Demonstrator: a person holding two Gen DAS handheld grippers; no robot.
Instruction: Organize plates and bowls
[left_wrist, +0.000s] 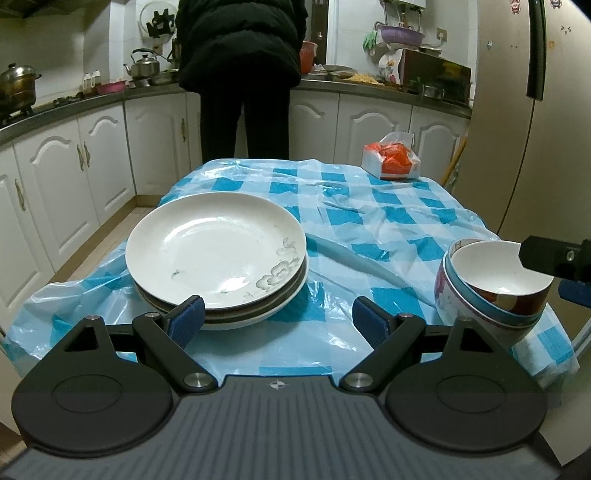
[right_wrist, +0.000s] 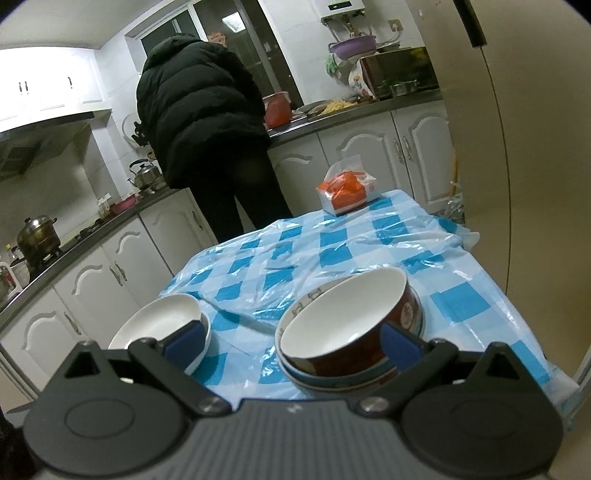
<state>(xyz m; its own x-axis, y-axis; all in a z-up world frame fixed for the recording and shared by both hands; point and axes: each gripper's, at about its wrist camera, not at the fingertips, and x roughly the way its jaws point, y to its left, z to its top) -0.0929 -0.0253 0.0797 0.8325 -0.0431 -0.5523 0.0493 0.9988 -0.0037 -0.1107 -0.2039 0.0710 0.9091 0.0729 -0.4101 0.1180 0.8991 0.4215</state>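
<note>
While a person in a black padded jacket (left_wrist: 240, 44) stands at the far kitchen counter with their back turned, both tongs hang over the near edge of the surface (left_wrist: 369, 221), which is covered with a blue-and-white checked plastic sheet.

The left tongs (left_wrist: 277, 319) are spread wide and grasp nothing; their left blue pad sits just beside the near rim of the stack of plates (left_wrist: 216, 251), and the right pad is over bare sheet. The stack lies on the left half of the surface, white plates one on another, the top one carrying a grey flower print on its right side.

The right tongs (right_wrist: 293, 339) are also spread apart. Their right pad is at the outer wall of the top bowl (right_wrist: 343, 317), though whether it touches cannot be told; the left pad is well apart from it, in front of the plates. That bowl, white inside and dark red-brown outside, sits tilted in a stack of bowls (left_wrist: 491, 291) near the right front corner of the surface, nested in a blue-rimmed bowl with a patterned one below.

An orange-and-white tissue pack (left_wrist: 393, 160) rests at the far right corner of the surface, well apart from the crockery.
</note>
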